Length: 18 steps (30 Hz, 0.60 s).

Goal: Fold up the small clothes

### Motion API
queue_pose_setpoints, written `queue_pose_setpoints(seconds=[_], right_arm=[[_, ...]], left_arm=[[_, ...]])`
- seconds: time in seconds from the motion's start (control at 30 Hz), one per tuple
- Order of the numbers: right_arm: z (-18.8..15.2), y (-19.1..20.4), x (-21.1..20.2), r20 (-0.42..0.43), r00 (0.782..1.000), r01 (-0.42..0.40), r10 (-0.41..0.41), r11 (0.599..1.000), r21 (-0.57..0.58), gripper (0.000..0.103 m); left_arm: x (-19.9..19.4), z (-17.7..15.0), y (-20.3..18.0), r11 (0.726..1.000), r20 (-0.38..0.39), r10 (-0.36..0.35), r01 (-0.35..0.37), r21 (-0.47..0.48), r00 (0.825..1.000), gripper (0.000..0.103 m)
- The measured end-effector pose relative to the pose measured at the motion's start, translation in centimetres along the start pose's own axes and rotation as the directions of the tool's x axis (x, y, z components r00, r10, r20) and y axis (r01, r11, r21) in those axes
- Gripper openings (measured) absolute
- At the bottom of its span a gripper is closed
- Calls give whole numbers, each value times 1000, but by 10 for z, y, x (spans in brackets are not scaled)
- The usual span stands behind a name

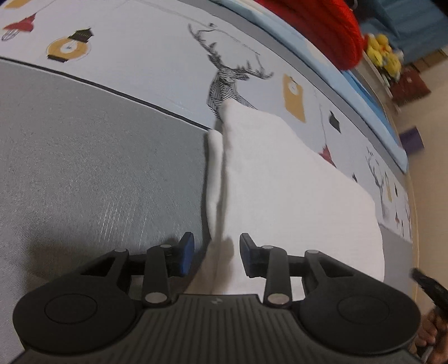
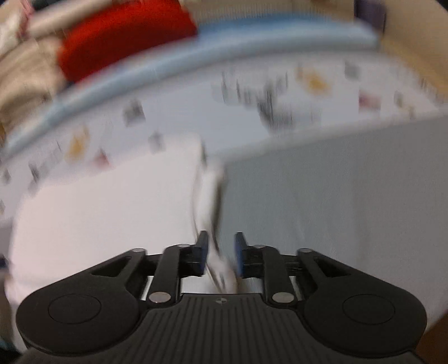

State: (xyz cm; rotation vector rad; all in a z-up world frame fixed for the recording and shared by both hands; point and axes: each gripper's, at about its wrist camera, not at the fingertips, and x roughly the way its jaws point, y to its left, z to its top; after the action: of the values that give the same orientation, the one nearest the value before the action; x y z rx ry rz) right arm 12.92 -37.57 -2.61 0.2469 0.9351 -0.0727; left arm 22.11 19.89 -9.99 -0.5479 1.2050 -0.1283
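Observation:
A white cloth (image 1: pixel 280 182) lies folded on a grey sheet (image 1: pixel 84 168); its long left fold edge runs straight toward me. My left gripper (image 1: pixel 217 253) straddles the near end of that edge, and its blue pads (image 1: pixel 187 252) stand apart on either side without pressing it. The right wrist view is blurred. There the same white cloth (image 2: pixel 112 210) fills the left side, and a thin strip of its right edge passes between the fingers of my right gripper (image 2: pixel 221 252). A gap shows beside each pad (image 2: pixel 202 252), so neither gripper clamps the cloth.
Beyond the cloth lies a pale cover printed with deer and lanterns (image 1: pixel 140 56), then a blue strip and a red bundle (image 1: pixel 322 25). Yellow toys (image 1: pixel 383 53) sit on a shelf at far right. A hand (image 1: pixel 431 330) holding a dark tool shows at the lower right corner.

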Motion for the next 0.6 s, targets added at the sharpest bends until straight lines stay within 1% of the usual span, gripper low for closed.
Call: queue_pose_setpoints(seconds=[0.07,0.1,0.17,0.2,0.23,0.27,0.33,0.4,0.47,0.5,0.53,0.6], right_arm=[[4,4,-21,123,991,-50,52,999,-16,35],[2,6,-27,169,983,-61,66,998,-34,37],[-6,12,-26,237,969,-47,64,996,-78,37],[-9,14,-21,244,969,-25,47,995,-93,37],[-8,16,-12,210,978,13,8,995,-100,37],[-7,15,-6,202,979,27,-8,996,-89,37],[-8,13,-1,205,979,17,-3,998,-64,37],[-10,16,7,188,982,33,-18,996,-78,37],[-9,20,17,167,985,49,-35,995,-85,37],[-8,19,19,157,987,47,-34,996,-76,37],[-9,21,19,149,988,45,-34,997,-67,37],[-9,24,25,136,990,50,-41,997,-60,37]], left_arm=[[7,5,1,1000,-7,-14,14,-24,1000,45],[9,7,-1,999,-10,-17,17,-32,1000,46],[11,9,0,999,-18,-16,15,-36,1000,46],[16,10,-1,999,-24,-8,7,-35,1000,46],[20,11,-3,999,-33,0,-2,-36,999,46],[26,11,-4,999,-43,6,-8,-36,999,46],[35,11,-6,999,-55,16,-18,-32,998,46],[41,10,-11,999,-47,31,-33,-22,998,46],[45,9,-20,999,-44,45,-45,14,998,46],[46,7,-26,997,-40,63,-61,48,997,46],[47,6,-31,994,-35,79,-76,78,996,45],[50,4,-36,989,-29,96,-92,114,995,35]])
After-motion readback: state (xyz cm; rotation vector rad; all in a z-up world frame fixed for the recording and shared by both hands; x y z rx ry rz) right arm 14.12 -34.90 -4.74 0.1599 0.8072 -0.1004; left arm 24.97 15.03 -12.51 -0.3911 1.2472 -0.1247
